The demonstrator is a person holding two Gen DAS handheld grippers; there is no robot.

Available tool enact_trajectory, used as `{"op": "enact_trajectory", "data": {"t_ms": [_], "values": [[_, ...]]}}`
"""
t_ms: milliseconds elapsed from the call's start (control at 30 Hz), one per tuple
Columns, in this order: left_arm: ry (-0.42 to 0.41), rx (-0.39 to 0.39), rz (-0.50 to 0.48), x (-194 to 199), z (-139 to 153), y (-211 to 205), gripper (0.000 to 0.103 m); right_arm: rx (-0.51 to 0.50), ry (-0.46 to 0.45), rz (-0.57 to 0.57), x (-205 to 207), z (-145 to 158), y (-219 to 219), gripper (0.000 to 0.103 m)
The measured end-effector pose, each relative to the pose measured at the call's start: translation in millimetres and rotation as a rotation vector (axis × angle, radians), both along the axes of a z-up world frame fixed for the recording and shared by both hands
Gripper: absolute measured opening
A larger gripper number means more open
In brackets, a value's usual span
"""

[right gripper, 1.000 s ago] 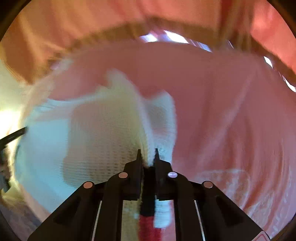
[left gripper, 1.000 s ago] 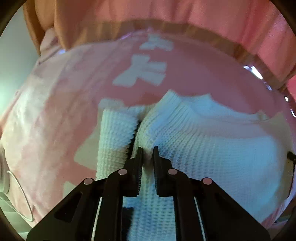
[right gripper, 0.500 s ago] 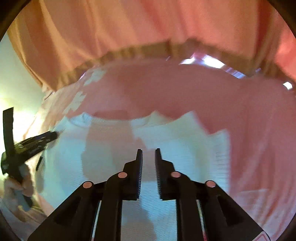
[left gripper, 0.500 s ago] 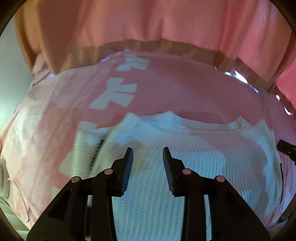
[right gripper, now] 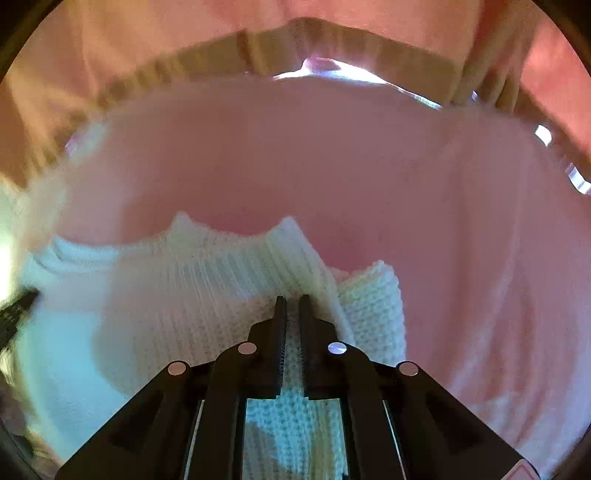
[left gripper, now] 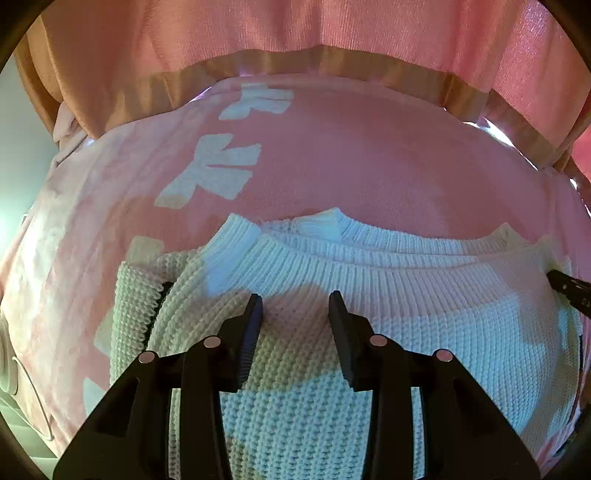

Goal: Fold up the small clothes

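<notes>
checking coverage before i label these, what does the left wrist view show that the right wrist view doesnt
Only the left wrist view: white bow prints on the pink blanket, the sweater's folded sleeve, and the left gripper open, its jaws having just been opening, nothing pinched.
Only the right wrist view: the right gripper shut over the knit.
Both: sweater, blanket, pink curtain.
</notes>
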State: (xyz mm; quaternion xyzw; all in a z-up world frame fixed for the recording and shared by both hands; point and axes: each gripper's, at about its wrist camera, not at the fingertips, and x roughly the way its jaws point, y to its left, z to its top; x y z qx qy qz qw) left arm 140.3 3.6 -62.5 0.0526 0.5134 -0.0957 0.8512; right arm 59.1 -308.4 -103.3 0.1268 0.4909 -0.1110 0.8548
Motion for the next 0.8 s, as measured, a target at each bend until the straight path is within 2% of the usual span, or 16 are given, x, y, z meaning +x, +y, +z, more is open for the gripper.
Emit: {"op": "enact_trajectory", "data": {"t_ms": [33, 67, 133, 167, 200, 300, 367, 400, 467, 600, 633, 700, 733, 800], "values": [[-0.002, 0.0, 0.0, 0, 0, 0, 0.036, 0.018, -0.007, -0.005, -2, 8, -2, 0.004], [-0.004, -0.001, 0.002, 0, 0, 0, 0.036, 0.013, -0.029, 0.002, -3, 15, 0, 0.01], [-0.005, -0.003, 0.003, -1, 0, 0, 0.036, -0.059, -0.07, 0.017, -5, 27, 5, 0.026], [-0.005, -0.005, 0.005, -1, 0, 0, 0.036, -0.099, -0.071, 0.017, -4, 30, 5, 0.041], [-0.004, -0.011, 0.007, 0, 1, 1, 0.036, -0.108, -0.069, 0.017, 0, 30, 7, 0.044], [-0.017, -0.043, 0.029, 4, 7, 10, 0.036, -0.068, -0.061, 0.008, -2, 28, -2, 0.044], [-0.016, -0.047, 0.052, 11, 6, 17, 0.037, -0.054, -0.047, 0.042, 3, 22, 3, 0.044], [-0.001, -0.042, 0.066, 16, 1, 20, 0.037, -0.066, -0.031, 0.064, 10, 16, 5, 0.036], [0.038, -0.025, 0.077, 26, -12, 22, 0.037, -0.077, -0.002, 0.094, 19, 5, 8, 0.007], [0.016, 0.013, 0.075, 33, -15, 17, 0.038, -0.08, -0.072, 0.032, 15, 23, 1, 0.006], [0.015, 0.01, 0.08, 35, -16, 18, 0.038, -0.078, -0.067, 0.02, 16, 22, -4, 0.006], [0.009, 0.01, 0.083, 37, -17, 18, 0.038, -0.043, -0.001, 0.002, 21, 3, -13, 0.007], [0.011, 0.004, 0.084, 38, -16, 19, 0.038, -0.042, -0.005, 0.005, 20, -1, -13, 0.007], [0.015, -0.036, 0.086, 34, -7, 26, 0.037, -0.071, -0.014, 0.009, 17, 13, -8, 0.009]]}}
